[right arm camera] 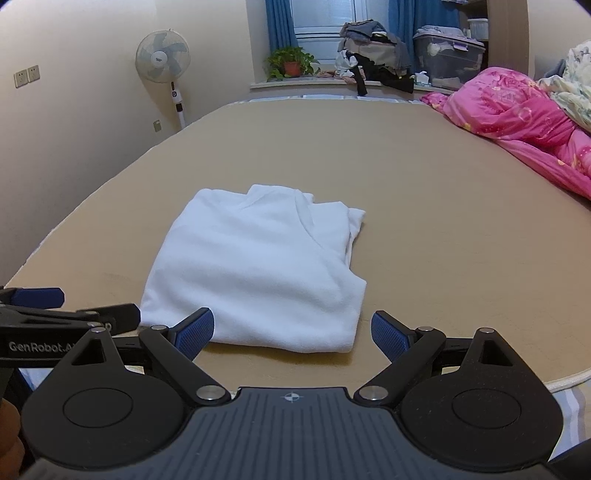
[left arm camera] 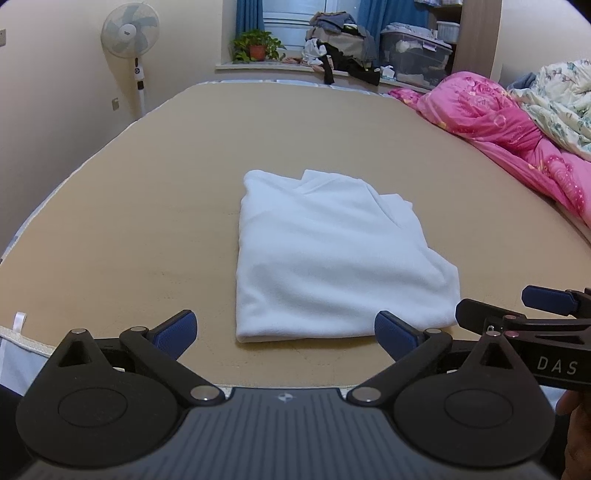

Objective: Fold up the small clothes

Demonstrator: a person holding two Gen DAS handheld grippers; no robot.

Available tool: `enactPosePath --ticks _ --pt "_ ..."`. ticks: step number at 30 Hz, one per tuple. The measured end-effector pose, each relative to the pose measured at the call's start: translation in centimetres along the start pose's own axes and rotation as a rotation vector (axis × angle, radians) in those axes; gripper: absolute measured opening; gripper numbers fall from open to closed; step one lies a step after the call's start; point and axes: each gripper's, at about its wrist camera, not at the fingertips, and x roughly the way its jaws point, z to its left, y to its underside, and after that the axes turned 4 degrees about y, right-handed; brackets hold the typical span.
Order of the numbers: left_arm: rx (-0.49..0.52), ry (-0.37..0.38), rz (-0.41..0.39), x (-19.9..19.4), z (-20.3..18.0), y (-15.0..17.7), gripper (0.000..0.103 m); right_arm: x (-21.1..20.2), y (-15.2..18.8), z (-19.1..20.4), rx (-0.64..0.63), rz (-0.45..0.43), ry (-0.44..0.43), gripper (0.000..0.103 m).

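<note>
One folded white garment (left arm camera: 332, 258) sits in the centre of the left wrist frame, flat on the tan mattress (left arm camera: 129, 221), its near edge just beyond the fingertips. From the right wrist view it lies centre-left of the frame, several layers showing at its far end.

Two grippers on show. The left gripper (left arm camera: 286, 330) fills the bottom of its own frame, blue pads spread wide, nothing between them, clear of the cloth. The right gripper (right arm camera: 293, 330) is just the same: released, jaws apart, its left pad overlapping the garment's near corner in the picture, though I cannot tell that it touches. Each gripper also pokes into the other's view: the right one at lower right of the left wrist frame, lettered "DAS", and the left one at lower left of the right wrist frame, lettered "GenRobot.A", the rest hidden.

Background count: one white pedestal fan (left arm camera: 131, 37) at upper left, its hub label too small to read. One potted plant (left arm camera: 256, 46) in an orange pot on the sill. One heap of dark clothes (left arm camera: 341, 40) beside it, one clear storage bin (left arm camera: 415, 55), two blue curtains (left arm camera: 249, 16). At right, one pink quilt (left arm camera: 498, 122) and one pale floral quilt (left arm camera: 561, 99) bunched up. Two wall sockets (right arm camera: 26, 75) at upper left of the right wrist frame.
</note>
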Motion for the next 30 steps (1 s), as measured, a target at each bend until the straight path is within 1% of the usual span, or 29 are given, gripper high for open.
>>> enactPosePath --ticks 30 --pt "0.0 0.001 -0.001 -0.21 0.25 -0.18 0.102 0.24 -0.13 0.6 -0.008 -0.004 0.001 0.093"
